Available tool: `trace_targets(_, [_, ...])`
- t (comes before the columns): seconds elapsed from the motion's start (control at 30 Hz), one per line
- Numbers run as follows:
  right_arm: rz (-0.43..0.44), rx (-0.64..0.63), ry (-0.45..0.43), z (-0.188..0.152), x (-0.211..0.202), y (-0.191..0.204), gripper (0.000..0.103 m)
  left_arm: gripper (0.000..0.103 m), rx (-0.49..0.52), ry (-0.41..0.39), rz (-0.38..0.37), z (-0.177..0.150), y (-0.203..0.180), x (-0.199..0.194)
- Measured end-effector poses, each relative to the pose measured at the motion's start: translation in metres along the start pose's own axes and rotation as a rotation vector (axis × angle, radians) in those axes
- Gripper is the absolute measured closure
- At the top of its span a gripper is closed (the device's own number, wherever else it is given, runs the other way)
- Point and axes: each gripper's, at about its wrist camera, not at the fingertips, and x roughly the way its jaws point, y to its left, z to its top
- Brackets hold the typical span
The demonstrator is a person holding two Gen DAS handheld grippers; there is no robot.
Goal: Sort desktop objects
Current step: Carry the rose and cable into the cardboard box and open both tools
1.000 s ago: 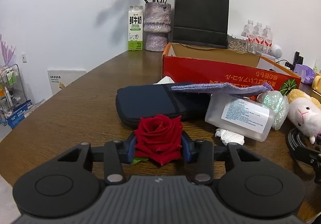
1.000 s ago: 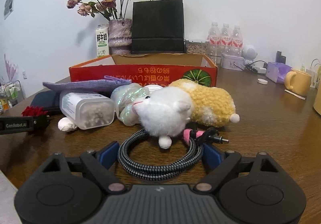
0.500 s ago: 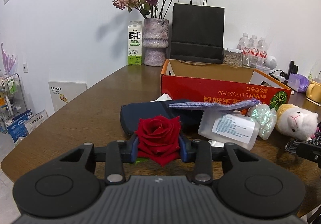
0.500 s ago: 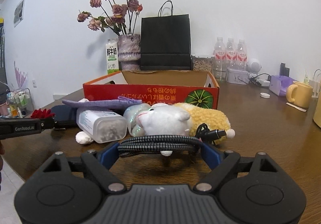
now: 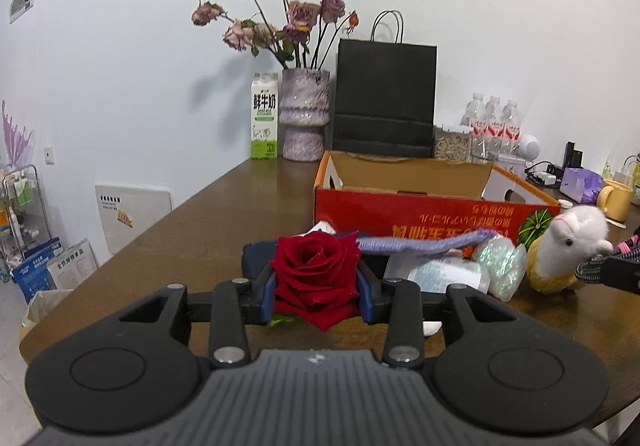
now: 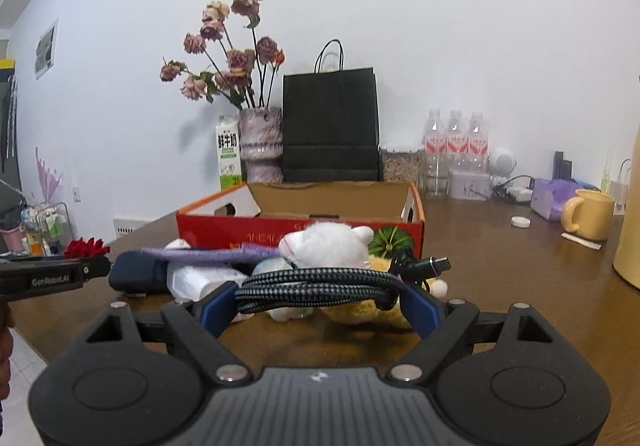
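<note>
My left gripper (image 5: 318, 292) clamps a red rose (image 5: 316, 278) above the wooden table (image 5: 192, 242); my right gripper (image 6: 320, 296) grips a coiled braided cable (image 6: 316, 286). At twelve o'clock sits the open red cardboard box (image 6: 300, 230), with the plush alpaca (image 6: 328, 248) lying just before it.

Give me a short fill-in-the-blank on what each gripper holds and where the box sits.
1. The left gripper is shut on a red ____.
2. The right gripper holds a coiled braided ____.
3. The black paper bag stands ____ the red cardboard box.

Missing words: rose; cable; behind
</note>
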Motion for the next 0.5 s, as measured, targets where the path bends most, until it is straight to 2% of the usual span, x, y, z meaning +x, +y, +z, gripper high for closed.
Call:
trace_targets(0.27, [0.002,-0.012,-0.07,0.027,0.002,-0.002,0.017,0.064,0.029,-0.055,-0.022,0.029,-0.012,0.0])
trace_targets(0.5, [-0.002,-0.036,-0.129,0.064,0.025,-0.006,0.017,0.064,0.057,-0.098,-0.037,0.069,-0.028,0.021])
